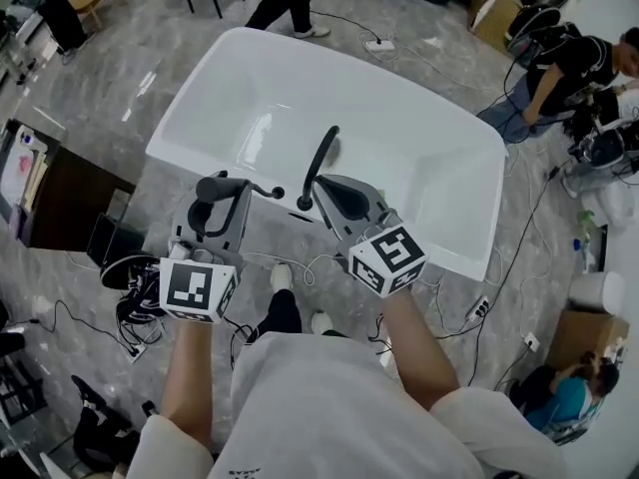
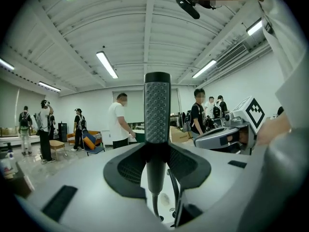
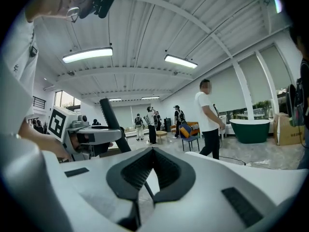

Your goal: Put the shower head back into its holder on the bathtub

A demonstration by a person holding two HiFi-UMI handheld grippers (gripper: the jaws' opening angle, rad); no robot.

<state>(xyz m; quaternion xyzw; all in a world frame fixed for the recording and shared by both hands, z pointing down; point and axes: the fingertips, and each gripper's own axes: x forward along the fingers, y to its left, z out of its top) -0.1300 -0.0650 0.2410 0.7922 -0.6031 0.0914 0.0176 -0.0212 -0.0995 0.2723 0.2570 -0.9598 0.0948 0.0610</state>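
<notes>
left gripper [image 2: 154, 177] clamped on the shower head [image 2: 157, 111], wand upright over the bathtub [image 1: 196, 90] near rim, so seating looks straight down; right gripper [image 3: 147, 179] just beside, jaws slightly apart, empty

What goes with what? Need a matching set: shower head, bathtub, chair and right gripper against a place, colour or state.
Things:
1. shower head
2. bathtub
3. chair
4. right gripper

Place, colour or state:
A. blue, with an orange cushion
B. jaws apart
C. white, in front of the person
D. upright, held in the left gripper

Pairs: 1-D, 2-C, 3-A, 4-B
</notes>
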